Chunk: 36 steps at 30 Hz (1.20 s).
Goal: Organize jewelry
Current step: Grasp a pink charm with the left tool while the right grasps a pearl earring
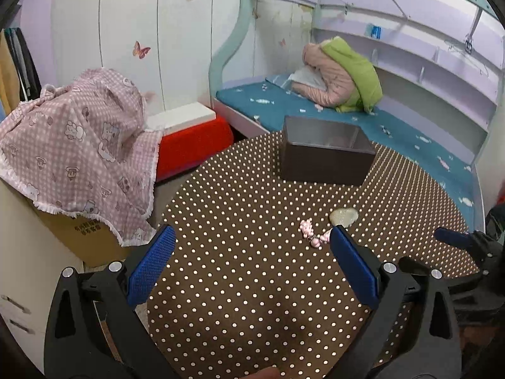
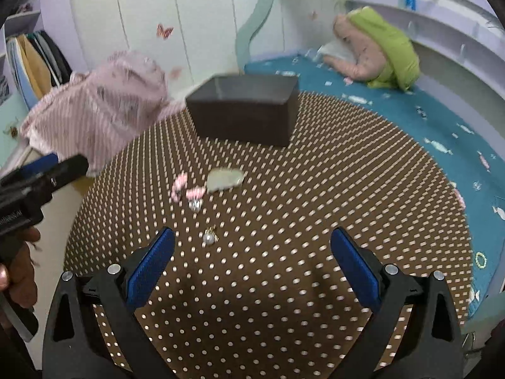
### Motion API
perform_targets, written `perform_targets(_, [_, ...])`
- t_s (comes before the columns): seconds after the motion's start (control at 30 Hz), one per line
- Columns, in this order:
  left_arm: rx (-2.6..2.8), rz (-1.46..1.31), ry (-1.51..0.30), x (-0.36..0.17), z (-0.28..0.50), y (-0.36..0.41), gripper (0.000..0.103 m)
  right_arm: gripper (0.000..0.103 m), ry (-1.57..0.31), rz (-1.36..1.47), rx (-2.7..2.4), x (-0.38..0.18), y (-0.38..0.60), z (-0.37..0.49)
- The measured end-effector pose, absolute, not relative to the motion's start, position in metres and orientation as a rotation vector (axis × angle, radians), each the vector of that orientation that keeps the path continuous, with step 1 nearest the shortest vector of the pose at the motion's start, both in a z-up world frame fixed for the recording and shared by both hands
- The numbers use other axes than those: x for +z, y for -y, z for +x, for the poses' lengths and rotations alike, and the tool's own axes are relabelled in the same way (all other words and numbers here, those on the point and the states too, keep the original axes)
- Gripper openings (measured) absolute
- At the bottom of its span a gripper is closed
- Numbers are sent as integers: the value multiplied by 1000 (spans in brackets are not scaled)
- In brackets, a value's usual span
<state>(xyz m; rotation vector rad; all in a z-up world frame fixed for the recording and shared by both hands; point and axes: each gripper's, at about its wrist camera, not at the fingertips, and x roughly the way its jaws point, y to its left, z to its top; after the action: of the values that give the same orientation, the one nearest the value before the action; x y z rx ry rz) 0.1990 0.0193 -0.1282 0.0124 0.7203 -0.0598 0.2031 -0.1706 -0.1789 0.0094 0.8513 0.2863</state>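
A dark brown open box stands at the far side of a round table with a brown polka-dot cloth; it also shows in the right wrist view. Near the middle lie a pale heart-shaped piece, a pink beaded piece, and in the right wrist view the heart, pink beads, a small silver piece and a pearl earring. My left gripper is open and empty above the cloth. My right gripper is open and empty, the pearl just ahead of its left finger.
A bed with a teal sheet and pink and green jackets lies behind the table. A cardboard box under pink cloth and a red-and-white box stand to the left. The right gripper shows in the left wrist view.
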Motion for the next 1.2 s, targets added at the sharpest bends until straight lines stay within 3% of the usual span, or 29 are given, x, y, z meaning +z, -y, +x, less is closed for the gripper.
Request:
perform_targets(0.17, [-57,17,-753,-141,209,-17,98,59,-907,-22,336,-196,157,212])
perform_targets(0.37, [-56,24,-794,-153,223,-17,98,39,-908,-78,392,-204,139,212])
perform_targets(0.47, [-61,31,-809,-158,230,-14,98,14,-892,-128,405,-205,131,211])
perform_targets(0.5, [-64,35,-813,-160,232,-12,98,10,-891,-139,406,-206,130,212])
perform_targets(1.13, [-98,95,-970,-211,291,22,97,10,-873,-58,404,-196,165,219])
perform_targets(1.2, [-115,57,-979,-213,292,18,92,10,-872,-51,404,-195,166,221])
